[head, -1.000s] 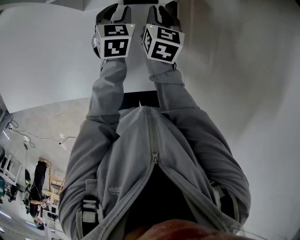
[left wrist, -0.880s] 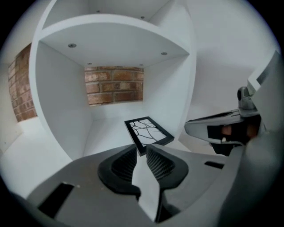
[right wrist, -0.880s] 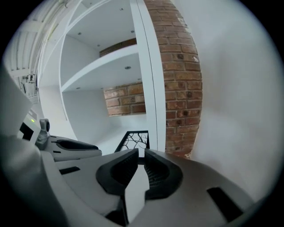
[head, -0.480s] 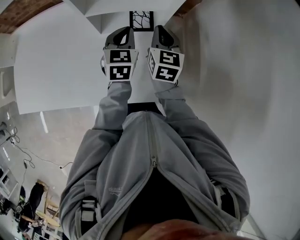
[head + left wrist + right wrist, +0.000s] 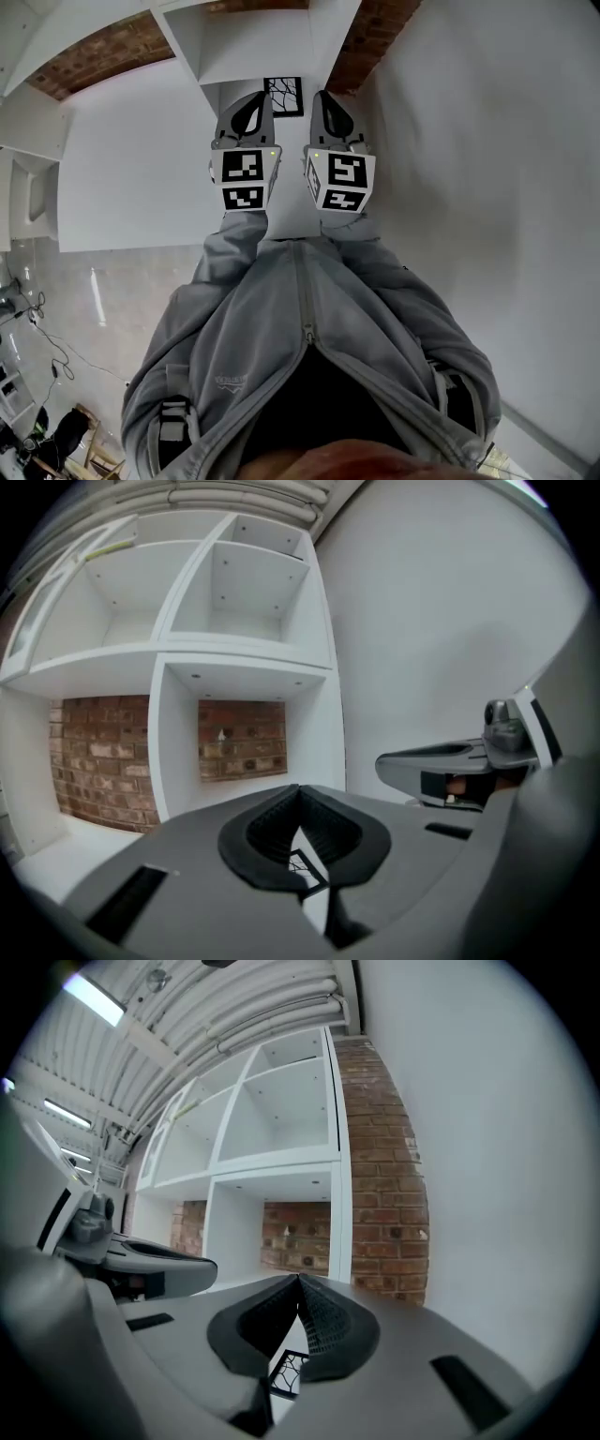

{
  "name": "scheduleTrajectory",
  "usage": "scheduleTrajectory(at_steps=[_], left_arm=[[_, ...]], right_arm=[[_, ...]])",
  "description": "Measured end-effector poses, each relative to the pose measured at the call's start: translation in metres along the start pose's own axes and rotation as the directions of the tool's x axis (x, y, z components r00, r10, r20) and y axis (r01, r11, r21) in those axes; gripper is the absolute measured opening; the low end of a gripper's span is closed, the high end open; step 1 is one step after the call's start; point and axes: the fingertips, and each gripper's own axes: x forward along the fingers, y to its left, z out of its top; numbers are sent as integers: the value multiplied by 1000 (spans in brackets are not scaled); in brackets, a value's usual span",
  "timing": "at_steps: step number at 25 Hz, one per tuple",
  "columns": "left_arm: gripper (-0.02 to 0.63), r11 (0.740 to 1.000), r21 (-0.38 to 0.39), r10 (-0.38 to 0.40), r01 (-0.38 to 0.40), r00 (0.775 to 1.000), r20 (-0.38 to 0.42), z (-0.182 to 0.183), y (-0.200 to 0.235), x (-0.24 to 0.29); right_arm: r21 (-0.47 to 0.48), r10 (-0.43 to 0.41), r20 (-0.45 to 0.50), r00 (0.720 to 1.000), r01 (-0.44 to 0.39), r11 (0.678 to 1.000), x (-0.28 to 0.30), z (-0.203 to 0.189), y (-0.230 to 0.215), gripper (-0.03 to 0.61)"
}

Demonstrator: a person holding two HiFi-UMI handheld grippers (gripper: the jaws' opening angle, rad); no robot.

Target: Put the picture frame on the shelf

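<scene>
The picture frame [image 5: 283, 97], black-edged with a branching line drawing, shows just beyond and between my two grippers, against a white surface. My left gripper [image 5: 251, 101] and right gripper [image 5: 325, 99] are held side by side in front of my chest. Both are shut, and nothing shows between the pads. In the left gripper view the closed tips [image 5: 300, 797] meet, and a small piece of the frame [image 5: 305, 872] shows below them. The right gripper view shows the same: closed tips [image 5: 300, 1283] above the frame [image 5: 289, 1372]. The white shelf [image 5: 253, 42] rises ahead.
The shelf unit [image 5: 244, 649] has several open white cubbies, the lower ones backed by red brick [image 5: 242, 738]. A brick column [image 5: 380, 1176] and a plain white wall [image 5: 487, 1194] stand to its right. A grey floor with cables [image 5: 56, 347] lies behind me at the left.
The view has tilted up: the grippers sit lower in the head view, and the picture frame, the shelf cubbies and the brick have come into sight above them.
</scene>
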Motion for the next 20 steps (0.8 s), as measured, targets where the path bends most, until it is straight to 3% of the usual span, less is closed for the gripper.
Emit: scheduleTrajectory(at_steps=[7, 20], left_arm=[[8, 1000, -6, 27, -27, 998, 62, 20, -1, -26], [8, 999, 9, 53, -54, 995, 83, 23, 7, -36]], right_arm=[[-30, -1, 37, 999, 2, 1000, -21, 22, 0, 28], [-54, 21, 46, 999, -19, 998, -26, 20, 1, 28]])
